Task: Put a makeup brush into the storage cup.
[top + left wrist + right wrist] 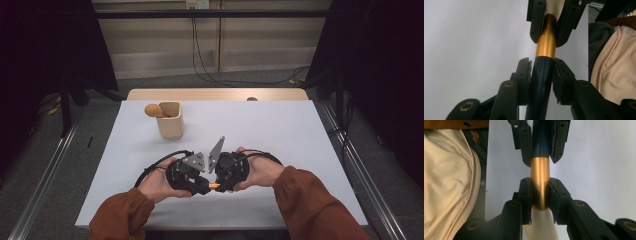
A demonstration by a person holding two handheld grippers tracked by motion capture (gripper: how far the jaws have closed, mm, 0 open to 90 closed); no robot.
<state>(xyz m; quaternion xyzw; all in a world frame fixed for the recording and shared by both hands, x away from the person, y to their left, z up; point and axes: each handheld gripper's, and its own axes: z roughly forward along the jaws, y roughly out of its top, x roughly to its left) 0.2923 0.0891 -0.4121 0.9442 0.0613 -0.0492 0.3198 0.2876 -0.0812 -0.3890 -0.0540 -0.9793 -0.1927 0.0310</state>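
Both tongs meet near the table's (300, 130) front edge: left tongs (541, 68) clamp one brush's (214, 186) dark handle, right tongs (540, 188) pinch its gold ferrule. One wooden cup (170, 120) stands beyond, well apart; open tabletop all around.

Looks like a lab or recording studio setup, not a home: I'm seated at a plain white table (280, 130) on grey carpet floor (100, 130), black curtains (45, 45) hung on both sides, metal floor rails (47, 167) running along the table, loose black cables (210, 75) trailing across the floor up to a wall socket (196, 4), bare beige wall panels (265, 40) behind
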